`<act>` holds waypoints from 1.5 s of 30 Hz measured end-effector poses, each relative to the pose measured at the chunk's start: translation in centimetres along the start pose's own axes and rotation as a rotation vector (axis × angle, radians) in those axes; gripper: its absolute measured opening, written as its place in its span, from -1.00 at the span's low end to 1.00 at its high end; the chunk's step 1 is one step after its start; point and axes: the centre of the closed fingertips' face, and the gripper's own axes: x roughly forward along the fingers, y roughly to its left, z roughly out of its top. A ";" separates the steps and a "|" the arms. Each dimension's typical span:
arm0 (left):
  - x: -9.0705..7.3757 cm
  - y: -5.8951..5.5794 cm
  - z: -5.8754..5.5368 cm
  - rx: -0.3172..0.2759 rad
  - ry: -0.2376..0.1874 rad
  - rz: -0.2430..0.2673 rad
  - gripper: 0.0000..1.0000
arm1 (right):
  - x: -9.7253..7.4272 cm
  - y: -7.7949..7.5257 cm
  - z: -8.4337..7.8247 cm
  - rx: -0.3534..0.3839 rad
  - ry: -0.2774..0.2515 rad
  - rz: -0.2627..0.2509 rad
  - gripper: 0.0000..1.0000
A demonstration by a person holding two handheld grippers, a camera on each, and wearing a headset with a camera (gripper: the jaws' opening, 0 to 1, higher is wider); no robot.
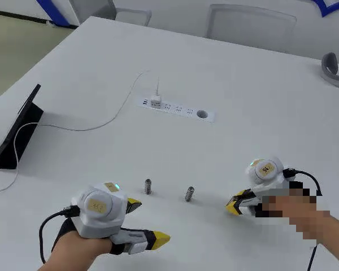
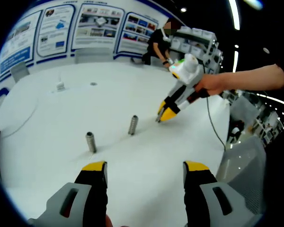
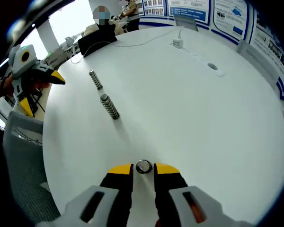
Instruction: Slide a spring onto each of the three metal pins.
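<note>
The left hand-held gripper (image 1: 148, 222) lies low over the white surface (image 1: 243, 84), gripped from behind by a hand (image 1: 73, 248) at the near edge, its yellow-tipped jaws pointing to the right and slightly forward. In the left gripper view its jaws (image 2: 145, 168) stand wide apart with nothing between them.

Just ahead of those tips stand two upright metal pins, each wearing a coiled spring. The nearer pin (image 1: 148, 186) is close to the upper jaw tip; the farther pin (image 1: 189, 194) stands beside it, between the two grippers. The left gripper view shows both (image 2: 90, 142) (image 2: 132, 125) upright and apart from each other.

The right hand-held gripper (image 1: 233, 208) is tipped nose-down, its yellow tips at the surface to the right of the farther pin, a black cable (image 1: 308, 180) trailing behind it. In the right gripper view its jaws (image 3: 143, 170) are drawn narrow, with a small round metal piece (image 3: 143, 166) nipped between the tips. It is seen end-on, so whether it is a spring, a pin or both I cannot tell. The two sprung pins (image 3: 110, 106) (image 3: 95, 79) stand ahead of the tips, to the left.
</note>
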 end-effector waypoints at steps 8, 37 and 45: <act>-0.4 0.9 0.0 -0.002 0.002 0.011 0.33 | -0.5 0.6 -1.3 0.035 -0.028 -0.018 -0.42; -0.7 2.6 0.2 -0.014 0.000 0.020 0.33 | -2.2 4.6 -2.6 0.210 -0.210 -0.053 0.08; -1.2 3.4 0.4 -0.031 -0.011 0.039 0.34 | -2.7 5.3 -1.8 0.256 -0.291 -0.090 0.19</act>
